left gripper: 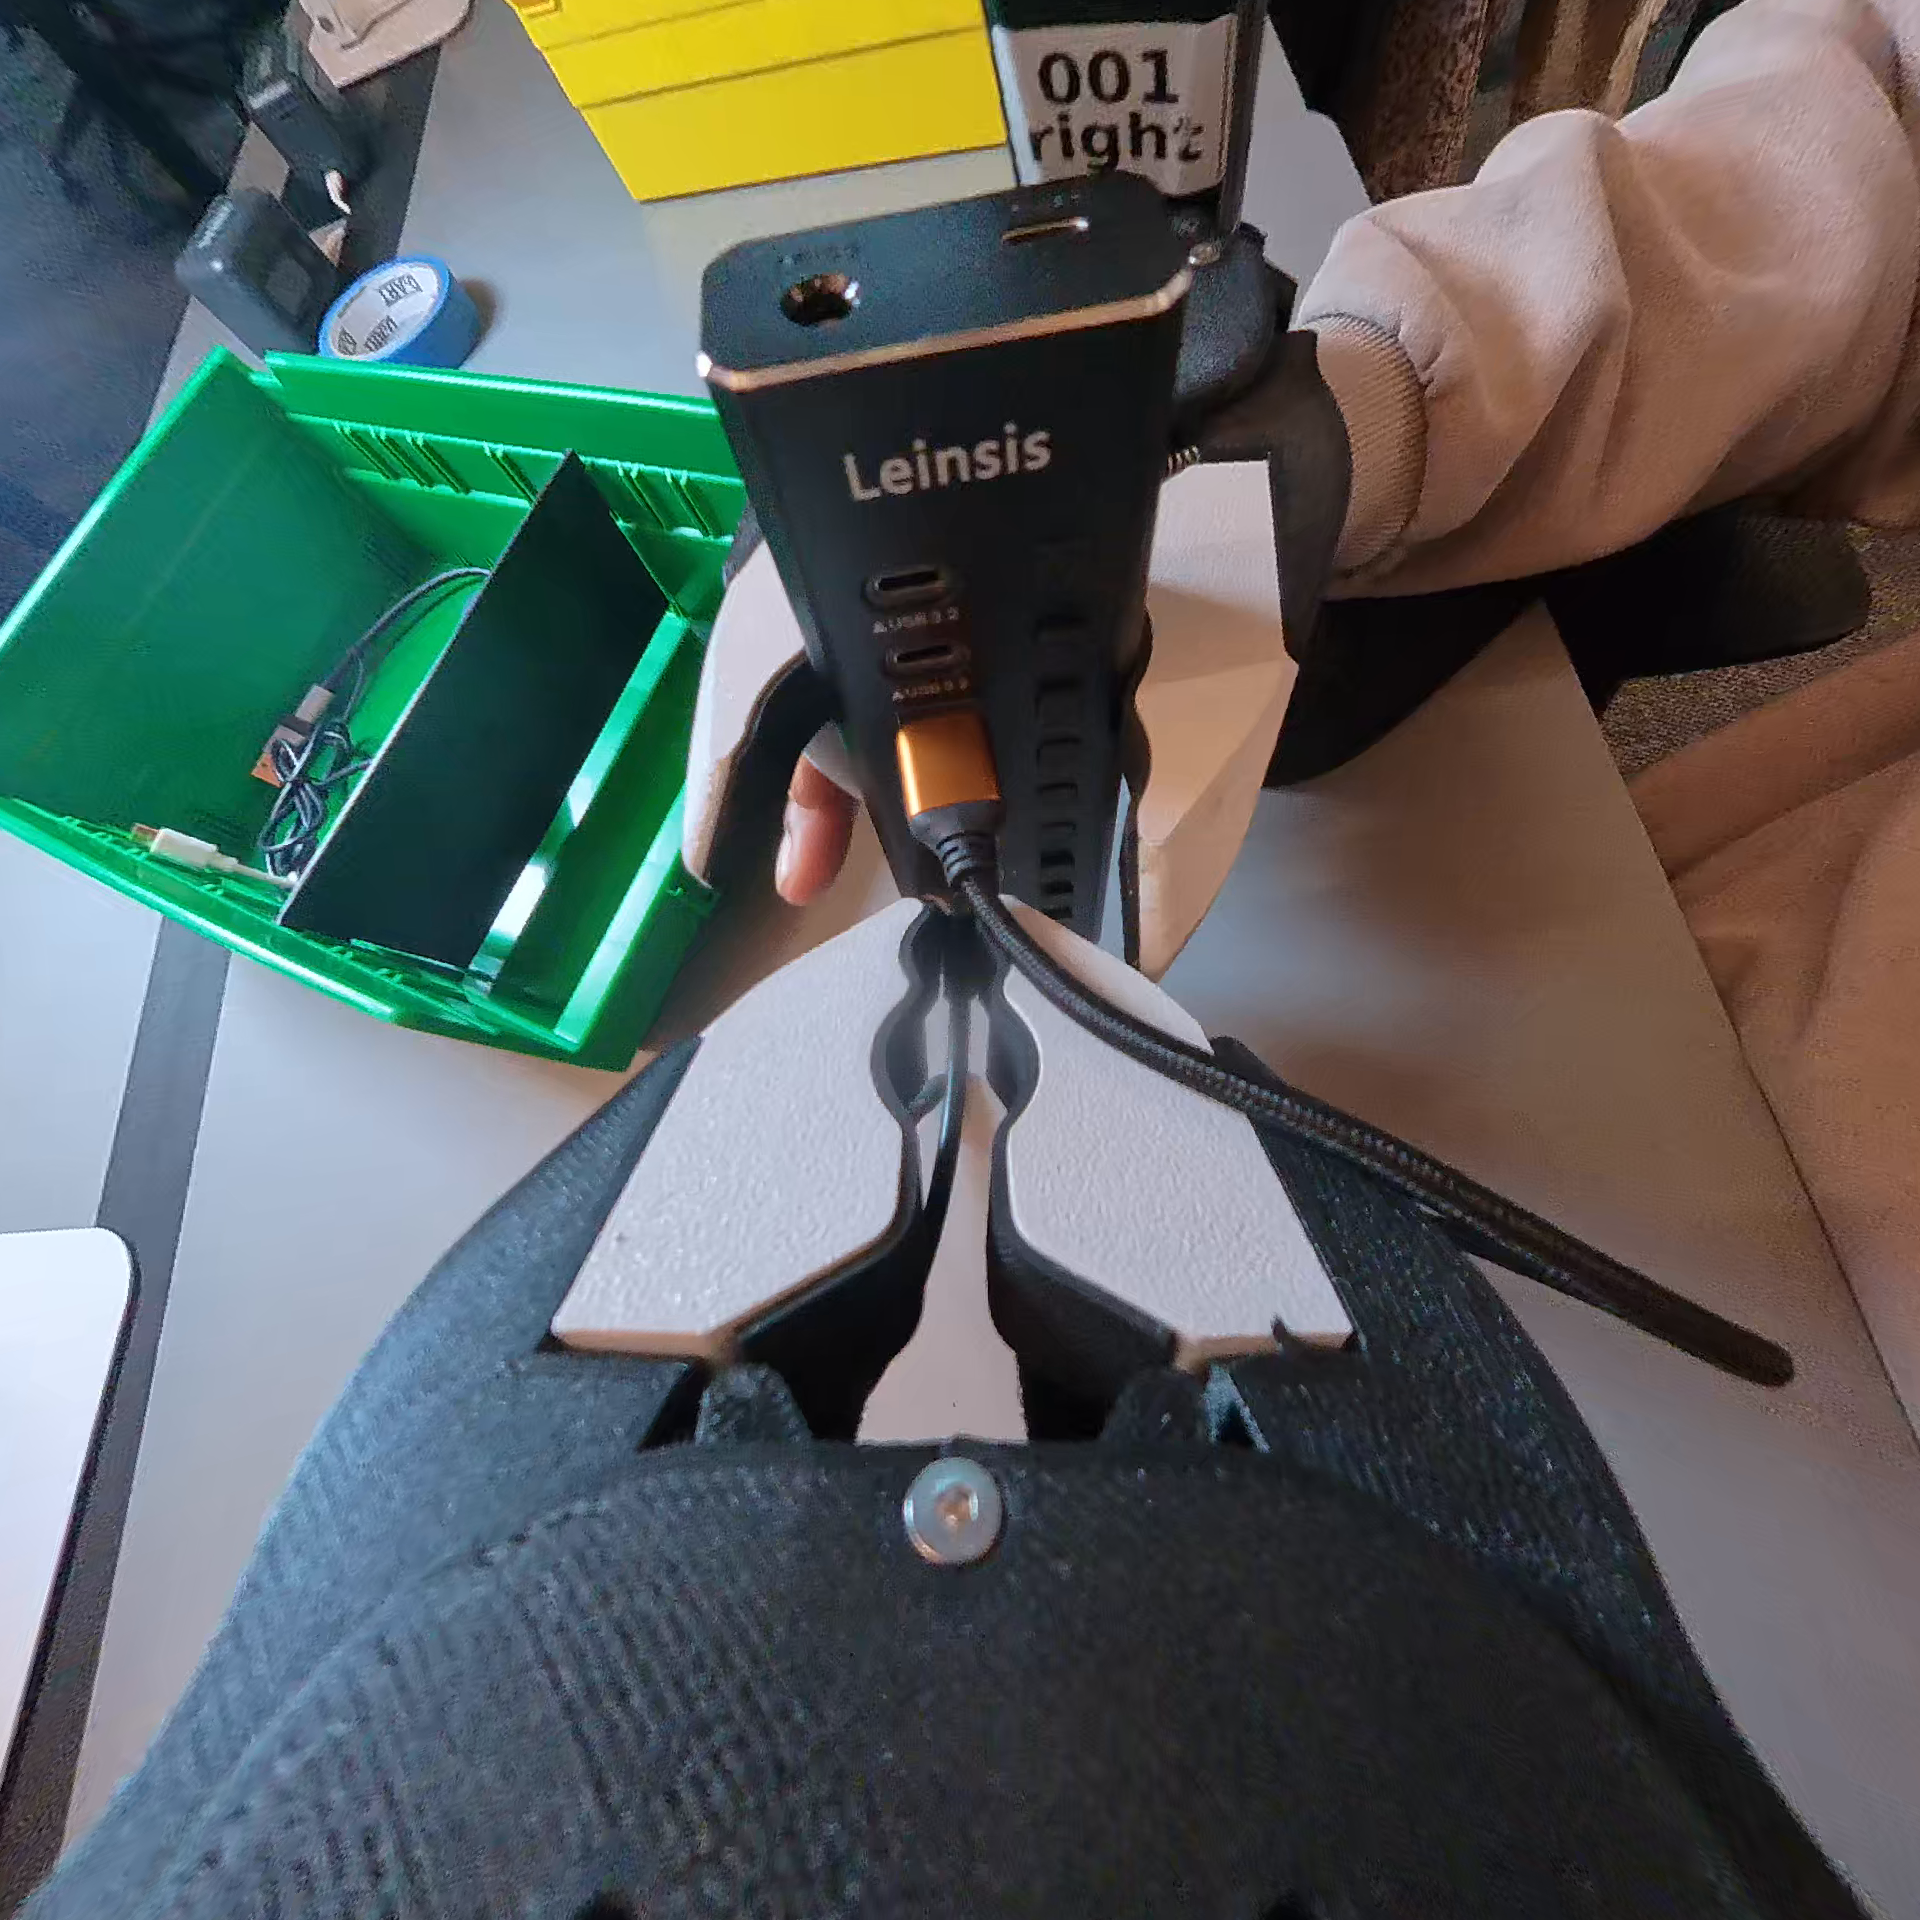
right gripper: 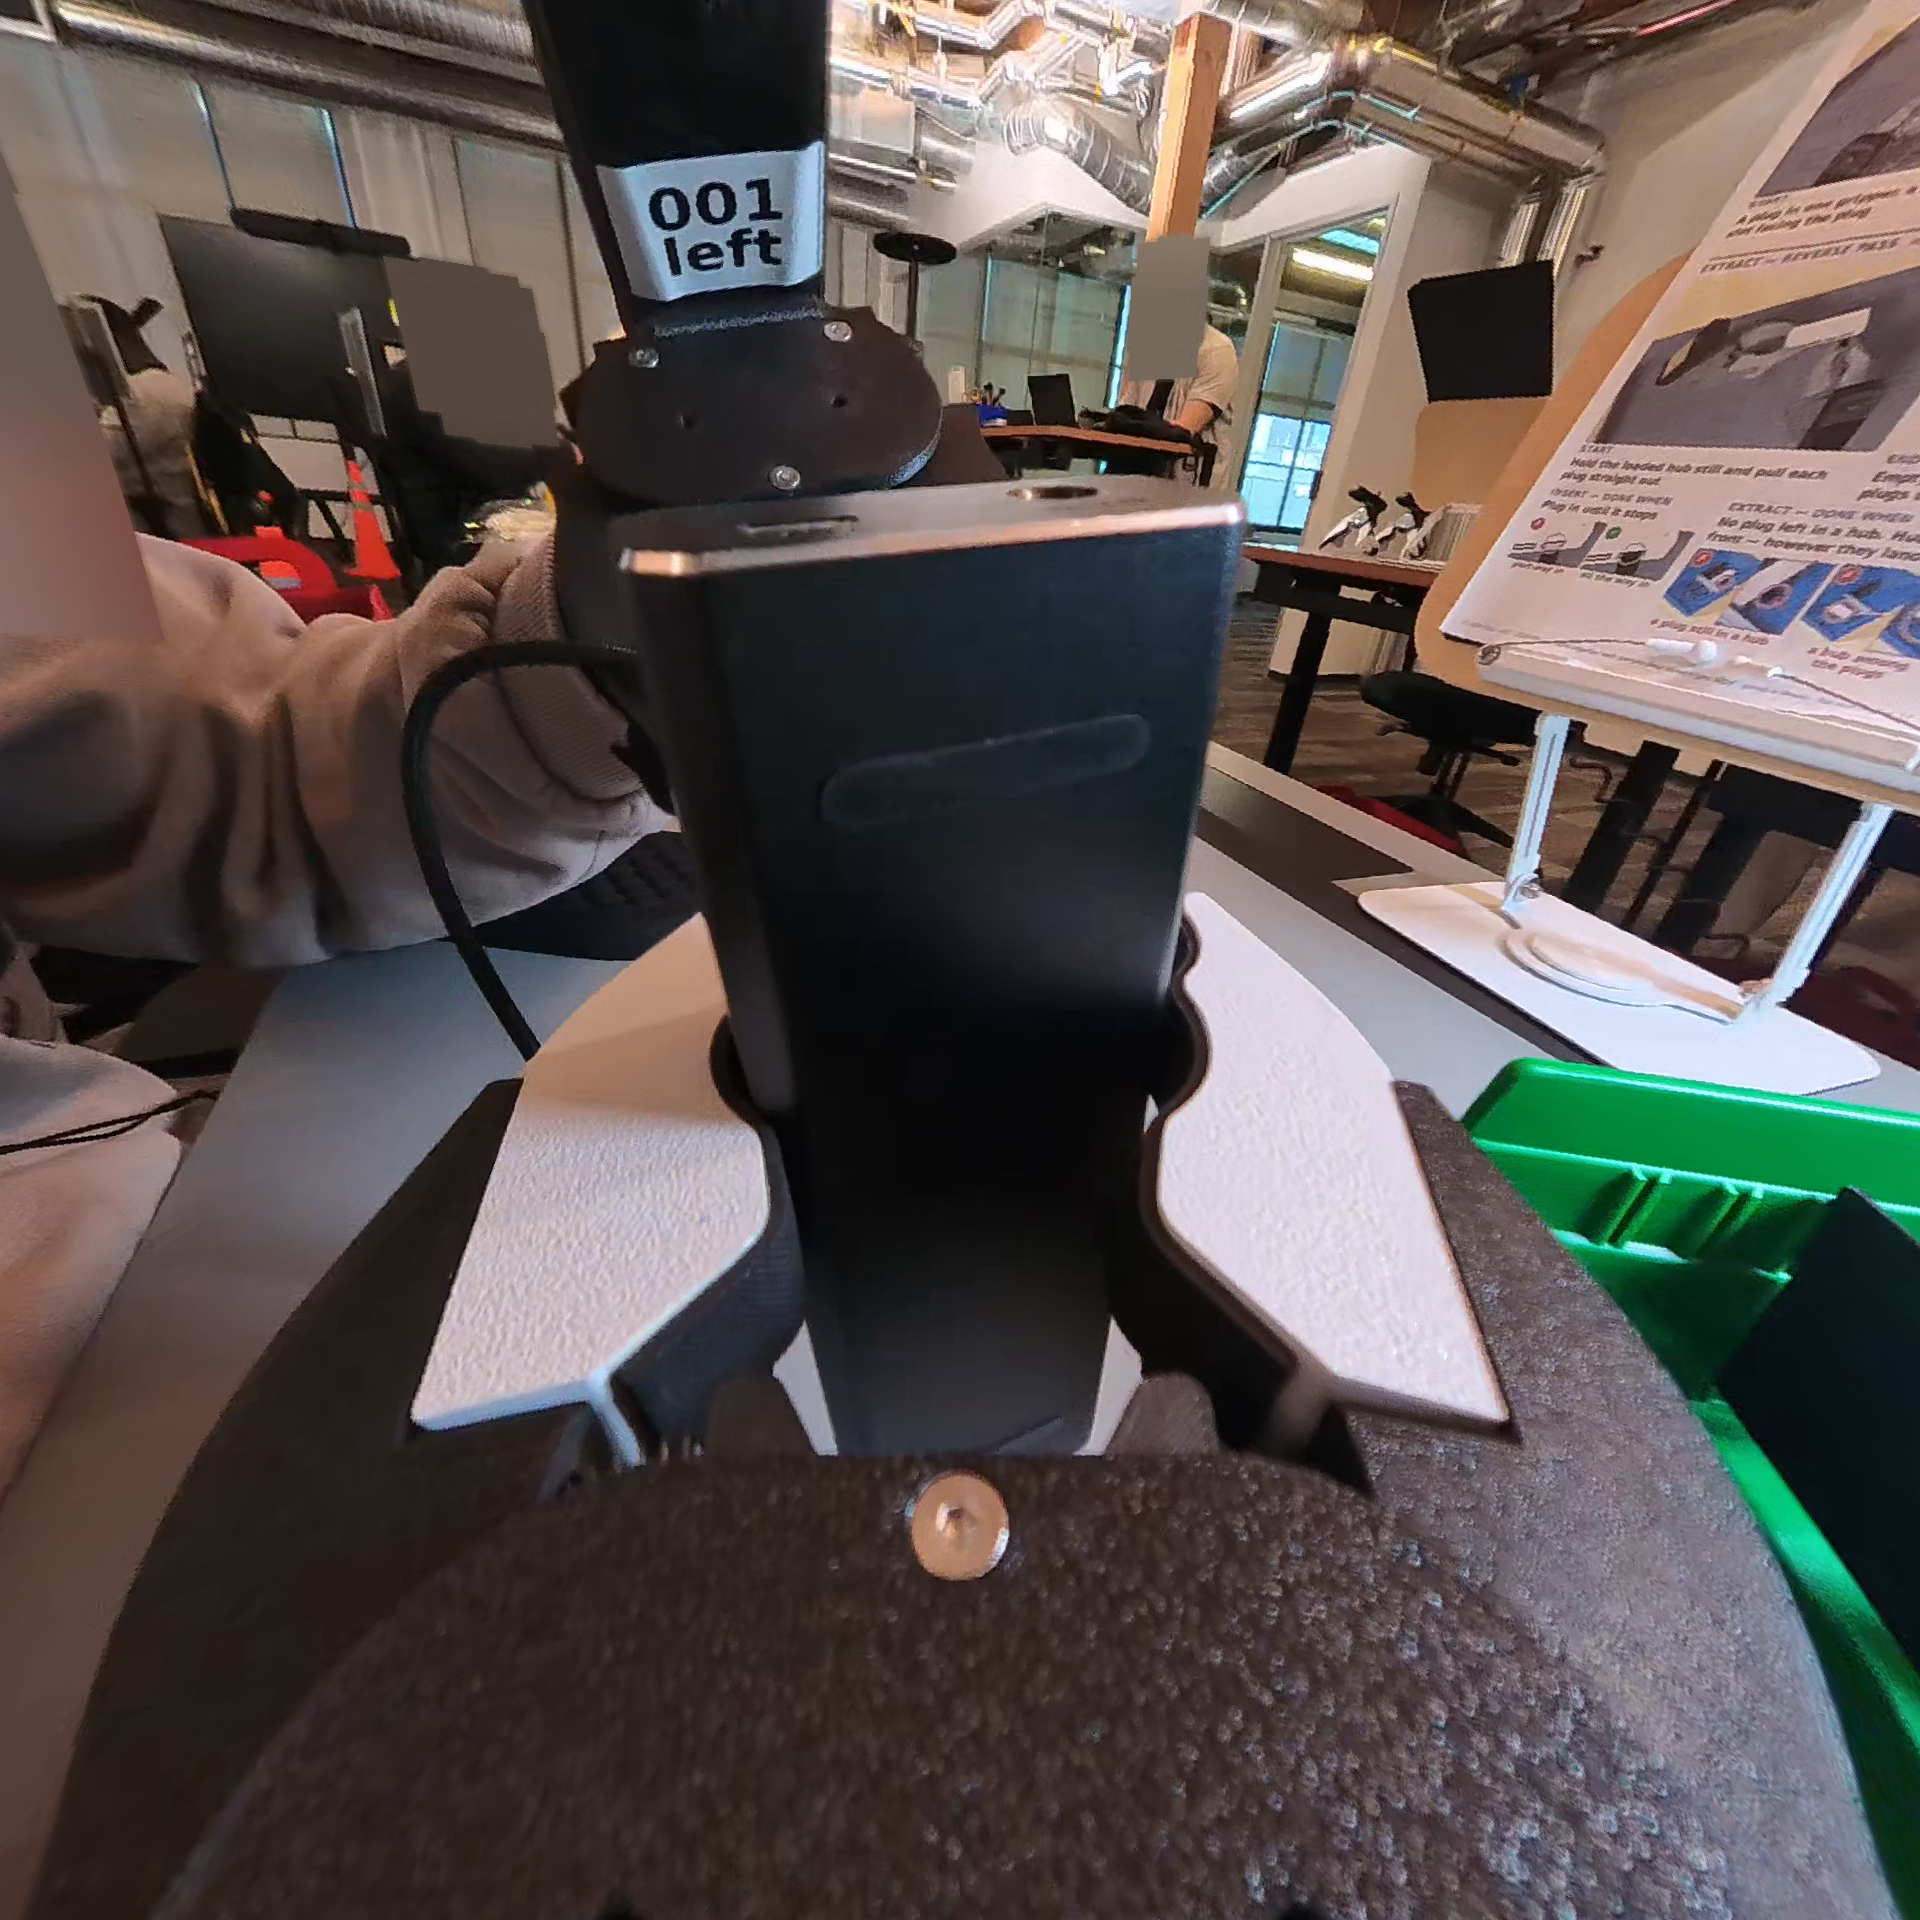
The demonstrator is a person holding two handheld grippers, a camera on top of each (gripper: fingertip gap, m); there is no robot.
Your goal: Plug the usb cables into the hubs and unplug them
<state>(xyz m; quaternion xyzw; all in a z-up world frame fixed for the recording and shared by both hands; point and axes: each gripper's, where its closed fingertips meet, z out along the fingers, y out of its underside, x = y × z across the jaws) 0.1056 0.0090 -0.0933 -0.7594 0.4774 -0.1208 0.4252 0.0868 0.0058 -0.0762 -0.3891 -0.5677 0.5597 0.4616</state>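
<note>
A black USB hub [left gripper: 935, 468] stands upright above the grey table, held between the white fingers [left gripper: 727, 727] of my right gripper [right gripper: 956, 1039], which is shut on its lower body. The hub's back [right gripper: 935, 831] fills the right wrist view. An orange plug [left gripper: 945, 764] on a black braided cable [left gripper: 1247, 1091] sits in a port on the hub's front, below two empty ports. My left gripper [left gripper: 948, 925] is shut, its tips on the cable just behind the plug. The cable trails over the right finger to the lower right.
A green bin [left gripper: 208, 623] with a black divider [left gripper: 499, 727] and loose cables [left gripper: 301, 769] lies to the left; its rim also shows in the right wrist view [right gripper: 1662, 1164]. Blue tape roll [left gripper: 400, 312] and yellow box [left gripper: 779, 94] lie behind. A white stand with an instruction sheet [right gripper: 1714, 520] stands at right. Both grippers' tips are close together, under 4 cm apart.
</note>
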